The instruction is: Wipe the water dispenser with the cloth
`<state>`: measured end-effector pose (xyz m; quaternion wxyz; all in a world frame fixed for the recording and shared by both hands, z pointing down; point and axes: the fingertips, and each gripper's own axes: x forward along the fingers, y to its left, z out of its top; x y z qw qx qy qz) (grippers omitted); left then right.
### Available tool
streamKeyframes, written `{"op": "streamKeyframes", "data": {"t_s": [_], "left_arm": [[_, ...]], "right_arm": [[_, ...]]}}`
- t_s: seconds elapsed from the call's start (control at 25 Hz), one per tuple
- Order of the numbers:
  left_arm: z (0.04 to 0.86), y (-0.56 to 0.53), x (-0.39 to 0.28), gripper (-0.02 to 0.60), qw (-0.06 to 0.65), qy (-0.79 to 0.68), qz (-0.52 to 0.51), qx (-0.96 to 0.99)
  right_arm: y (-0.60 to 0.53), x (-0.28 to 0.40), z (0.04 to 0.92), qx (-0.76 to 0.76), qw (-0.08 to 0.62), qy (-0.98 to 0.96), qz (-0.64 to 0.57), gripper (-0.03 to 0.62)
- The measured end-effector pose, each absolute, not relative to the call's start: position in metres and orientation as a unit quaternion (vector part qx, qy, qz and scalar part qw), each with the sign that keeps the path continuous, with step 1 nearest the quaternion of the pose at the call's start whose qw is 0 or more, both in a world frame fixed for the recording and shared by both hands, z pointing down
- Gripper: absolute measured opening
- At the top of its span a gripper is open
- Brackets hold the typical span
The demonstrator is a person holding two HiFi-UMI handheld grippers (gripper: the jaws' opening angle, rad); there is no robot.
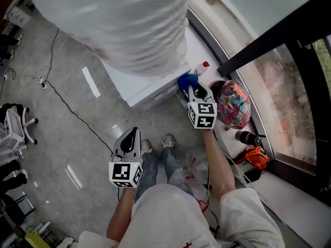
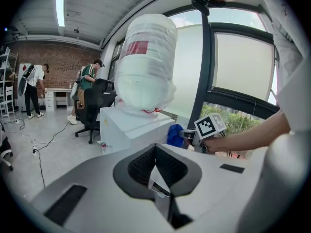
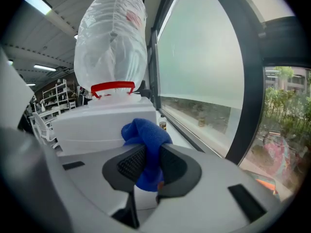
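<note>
The white water dispenser (image 1: 142, 81) carries a big bottle wrapped in clear plastic (image 1: 114, 19). My right gripper (image 1: 192, 88) is shut on a blue cloth (image 1: 187, 80), which sits against the dispenser's right side near its top edge. In the right gripper view the blue cloth (image 3: 146, 144) bunches between the jaws, just before the dispenser's white body (image 3: 97, 123). My left gripper (image 1: 129, 138) hangs low over the floor, left of the dispenser; its jaws stand closed with nothing between them (image 2: 156, 166). The left gripper view shows the dispenser (image 2: 131, 130) and the cloth (image 2: 175, 135) ahead.
A window ledge (image 1: 227, 133) runs along the right with a small bottle with a red cap (image 1: 201, 68), a colourful bag (image 1: 232, 105) and an orange power tool (image 1: 256, 156). A black cable (image 1: 67, 105) crosses the grey floor. People stand by office chairs (image 2: 90, 106) far behind.
</note>
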<state>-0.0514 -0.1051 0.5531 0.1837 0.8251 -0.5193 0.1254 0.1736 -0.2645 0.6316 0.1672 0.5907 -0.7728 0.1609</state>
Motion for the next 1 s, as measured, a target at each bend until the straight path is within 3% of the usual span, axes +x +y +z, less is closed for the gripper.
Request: {"op": "streamKeyframes", "data": {"t_s": [0.52, 1.0], "left_arm": [[0.49, -0.05, -0.032, 0.011, 0.135, -0.477, 0.092, 0.864], [0.471, 0.095, -0.118, 0.011, 0.116, -0.459, 0.081, 0.877]], "right_arm": [[-0.105, 0.115, 0.526, 0.574, 0.113, -0.8, 0.131, 0.08], [0.071, 0.005, 0.478, 0.576, 0.087, -0.806, 0.102, 0.08]]}}
